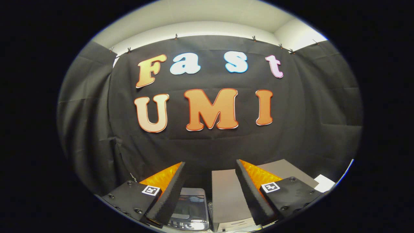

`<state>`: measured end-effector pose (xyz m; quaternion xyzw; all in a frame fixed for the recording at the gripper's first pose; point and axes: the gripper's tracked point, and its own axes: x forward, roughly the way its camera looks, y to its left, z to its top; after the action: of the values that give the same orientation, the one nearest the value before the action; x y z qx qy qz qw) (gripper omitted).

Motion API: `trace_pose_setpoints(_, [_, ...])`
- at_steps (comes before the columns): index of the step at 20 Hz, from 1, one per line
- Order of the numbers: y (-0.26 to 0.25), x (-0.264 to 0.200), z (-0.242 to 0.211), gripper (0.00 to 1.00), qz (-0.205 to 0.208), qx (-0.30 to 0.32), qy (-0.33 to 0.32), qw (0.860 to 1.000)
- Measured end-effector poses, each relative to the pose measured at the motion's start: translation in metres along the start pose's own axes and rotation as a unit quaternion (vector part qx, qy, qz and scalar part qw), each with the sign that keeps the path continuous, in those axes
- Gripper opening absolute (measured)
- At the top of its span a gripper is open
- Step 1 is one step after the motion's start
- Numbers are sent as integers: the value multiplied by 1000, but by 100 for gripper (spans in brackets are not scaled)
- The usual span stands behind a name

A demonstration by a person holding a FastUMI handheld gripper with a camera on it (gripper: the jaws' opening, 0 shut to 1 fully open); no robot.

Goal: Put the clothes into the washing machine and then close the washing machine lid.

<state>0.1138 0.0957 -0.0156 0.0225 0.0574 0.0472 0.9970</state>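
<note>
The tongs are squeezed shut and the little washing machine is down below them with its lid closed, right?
Not quite. The gripper view shows the tongs open, with a wide gap between the two fingers and nothing held. The rest holds: the small washing machine sits low, below and between the fingers, and its lid looks closed.

a grey box (228, 194) stands before the black cloth wall (323, 123), a white ceiling (207, 16) above.

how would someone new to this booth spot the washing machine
Start at the black cloth wall and look down between the open, empty tongs. The washing machine sits low by one finger; its glossy dark lid sets it apart from the matte grey box beside it.
</note>
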Motion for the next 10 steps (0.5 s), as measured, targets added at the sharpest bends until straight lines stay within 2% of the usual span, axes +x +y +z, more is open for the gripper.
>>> trace_pose_setpoints(4, [-42, -19, 24, 98, -19, -4, -19, 1000])
trace_pose_setpoints(10, [-73, -29, 37, 98, -27, -7, -32, 999])
